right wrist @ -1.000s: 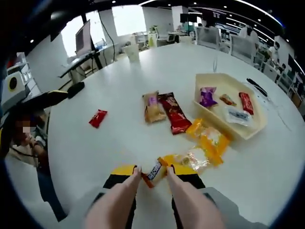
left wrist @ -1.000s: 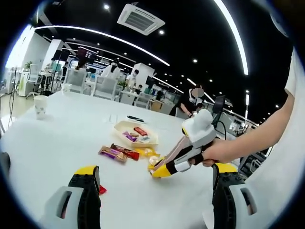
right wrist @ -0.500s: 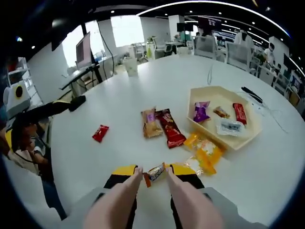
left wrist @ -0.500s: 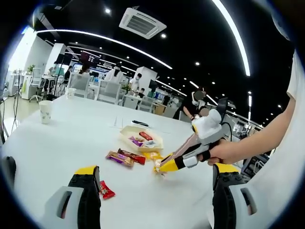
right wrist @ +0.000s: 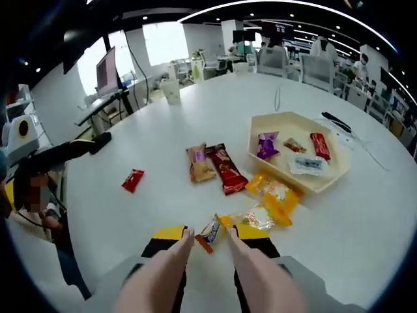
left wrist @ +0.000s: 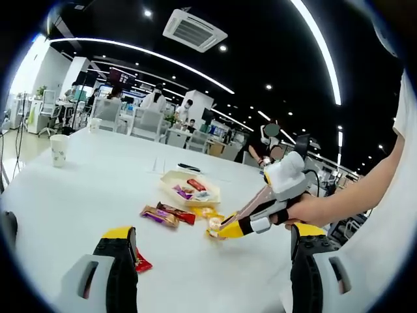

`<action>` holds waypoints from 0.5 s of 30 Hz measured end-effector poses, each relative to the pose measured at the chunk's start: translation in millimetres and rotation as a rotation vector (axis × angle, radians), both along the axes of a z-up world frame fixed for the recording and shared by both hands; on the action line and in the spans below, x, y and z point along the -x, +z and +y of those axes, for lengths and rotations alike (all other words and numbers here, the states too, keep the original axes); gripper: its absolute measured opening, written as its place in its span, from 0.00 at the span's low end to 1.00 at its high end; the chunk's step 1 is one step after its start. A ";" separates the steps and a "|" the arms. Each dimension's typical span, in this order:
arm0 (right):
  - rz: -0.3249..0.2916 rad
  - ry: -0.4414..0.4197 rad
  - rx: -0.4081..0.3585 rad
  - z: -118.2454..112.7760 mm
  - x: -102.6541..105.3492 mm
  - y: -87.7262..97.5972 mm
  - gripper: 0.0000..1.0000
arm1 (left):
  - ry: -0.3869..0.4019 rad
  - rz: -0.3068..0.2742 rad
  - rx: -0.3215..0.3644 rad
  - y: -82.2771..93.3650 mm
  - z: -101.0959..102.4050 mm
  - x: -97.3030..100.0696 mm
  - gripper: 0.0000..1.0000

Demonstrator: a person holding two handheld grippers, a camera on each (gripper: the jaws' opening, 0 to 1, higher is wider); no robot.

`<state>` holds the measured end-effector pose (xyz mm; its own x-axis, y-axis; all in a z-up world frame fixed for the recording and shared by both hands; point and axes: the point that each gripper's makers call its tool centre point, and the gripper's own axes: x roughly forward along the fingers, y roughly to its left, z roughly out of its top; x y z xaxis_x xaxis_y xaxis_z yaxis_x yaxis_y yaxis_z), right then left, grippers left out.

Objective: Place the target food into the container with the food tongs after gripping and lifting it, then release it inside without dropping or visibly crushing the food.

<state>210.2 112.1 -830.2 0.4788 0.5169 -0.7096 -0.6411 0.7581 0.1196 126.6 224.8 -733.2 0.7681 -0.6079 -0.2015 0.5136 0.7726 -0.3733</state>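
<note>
Two tong tips of our right gripper pinch a small wrapped snack lifted above the white bench. At 1 o'clock from it sits the cream hexagonal tray holding four packets; yellow packets lie just beside the tray's near wall. Our left gripper hangs spread wide, grasping nothing.
</note>
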 end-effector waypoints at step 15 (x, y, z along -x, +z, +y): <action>0.055 -0.039 -0.031 6.9 3.0 -4.5 0.28 | 0.014 0.016 -0.001 -1.9 7.0 -1.8 0.99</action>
<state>207.2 119.0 -834.7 0.4596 0.5203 -0.7198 -0.6027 0.7780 0.1775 128.4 231.7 -735.1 0.7731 -0.5969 -0.2147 0.4965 0.7801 -0.3808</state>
